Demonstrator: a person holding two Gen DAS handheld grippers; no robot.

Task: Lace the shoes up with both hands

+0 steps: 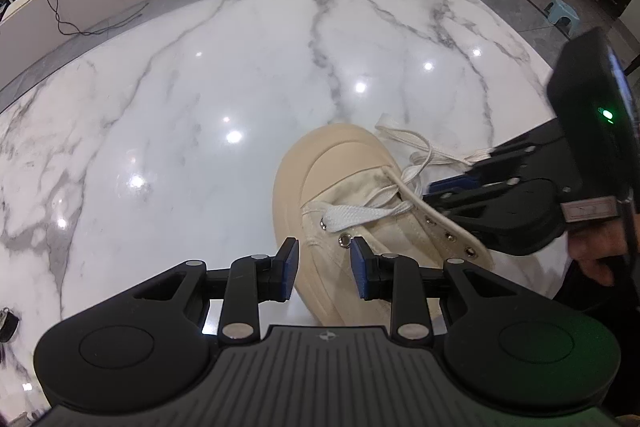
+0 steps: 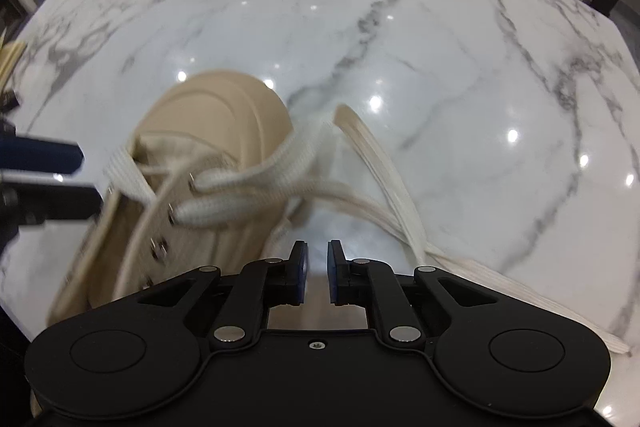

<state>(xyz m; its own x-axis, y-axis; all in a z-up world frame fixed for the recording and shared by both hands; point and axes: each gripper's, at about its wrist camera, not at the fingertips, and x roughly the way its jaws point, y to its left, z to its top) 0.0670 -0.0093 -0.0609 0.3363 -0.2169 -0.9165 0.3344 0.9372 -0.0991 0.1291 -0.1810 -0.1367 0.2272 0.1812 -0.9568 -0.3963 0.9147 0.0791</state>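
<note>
Left wrist view: the left claw (image 1: 324,269) is being held released, blue pads apart, with nothing gripped between them. It's hovering right at the near side of the cream shoe (image 1: 340,203), which is sitting on the marble tabletop (image 1: 200,87), toe pointing to the far side. A flat white lace (image 1: 360,215) is being fed across the lowest eyelets, and the loose ends are trailing on the tabletop to the right of the toe. The right claw (image 1: 448,187) is being seen coming in from the right over the open tongue area; whether anything is pinched there can't be told from here. A hand (image 1: 596,255) is being glimpsed behind it.

Right wrist view, pretty blurry: the right claw (image 2: 317,273) is being held slightly parted, a narrow gap between the pads, nothing gripped. The shoe (image 2: 208,131) is lying left of it, with the lace (image 2: 384,187) trailing off right across the tabletop (image 2: 440,47). The left claw (image 2: 44,183) is poking in from the left edge.
</note>
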